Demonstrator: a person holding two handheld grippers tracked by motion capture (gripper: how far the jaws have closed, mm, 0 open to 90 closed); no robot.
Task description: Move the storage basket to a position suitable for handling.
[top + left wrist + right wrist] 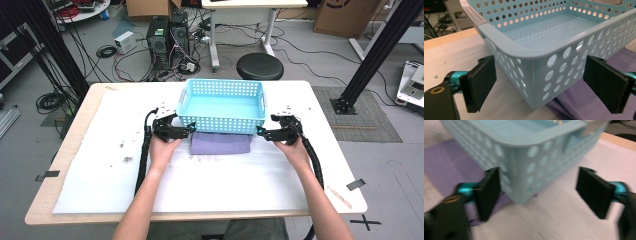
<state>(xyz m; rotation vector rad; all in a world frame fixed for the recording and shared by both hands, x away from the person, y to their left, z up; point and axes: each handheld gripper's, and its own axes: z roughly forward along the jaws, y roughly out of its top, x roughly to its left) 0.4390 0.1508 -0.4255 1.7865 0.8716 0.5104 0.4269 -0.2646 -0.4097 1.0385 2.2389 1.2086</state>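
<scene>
Both grippers, left (184, 131) and right (263, 132), stood wide apart astride the near corners of the basket (221, 103), which overlapped the purple cloth (220, 143). Uneven clamping could have skewed it or dragged the cloth.

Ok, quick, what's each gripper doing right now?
Left gripper: open, jaws either side of the basket's near corner, not clamped.
Right gripper: open, jaws astride the basket's other near corner, nothing held.

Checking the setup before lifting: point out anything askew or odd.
The light blue perforated plastic basket sits with its near edge on the folded purple cloth rather than flat on the white table cover. Dark smudges mark the cover's left side.
</scene>
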